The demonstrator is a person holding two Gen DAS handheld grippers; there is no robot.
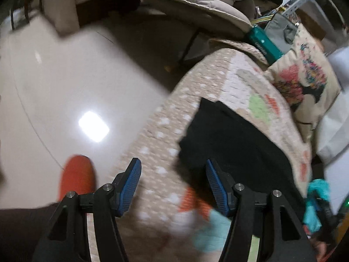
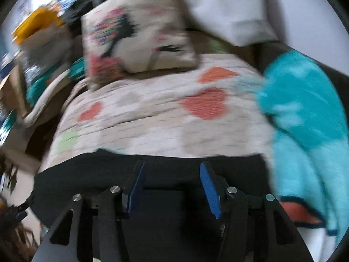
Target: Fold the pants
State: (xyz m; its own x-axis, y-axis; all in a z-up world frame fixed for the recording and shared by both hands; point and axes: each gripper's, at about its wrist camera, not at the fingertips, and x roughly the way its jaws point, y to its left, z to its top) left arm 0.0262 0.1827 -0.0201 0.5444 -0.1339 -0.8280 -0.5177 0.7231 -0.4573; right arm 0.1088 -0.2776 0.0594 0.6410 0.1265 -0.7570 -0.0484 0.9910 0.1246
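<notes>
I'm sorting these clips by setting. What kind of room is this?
Most likely a lived-in room at home, a bedroom or living room. The black pants lie on a patterned quilt with a printed cushion behind, a padded chair nearby, and a glossy tiled floor.

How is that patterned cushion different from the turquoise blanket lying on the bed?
The cushion is cream with a printed picture in pink and black, while the turquoise blanket is mostly one bright colour with paler patches and an orange, dark-edged shape near its end. The cushion is a stuffed square with firm edges; the blanket lies loose and rumpled. The cushion sits at the far end of the quilt; the blanket runs along its right side. Both are soft furnishings.
</notes>
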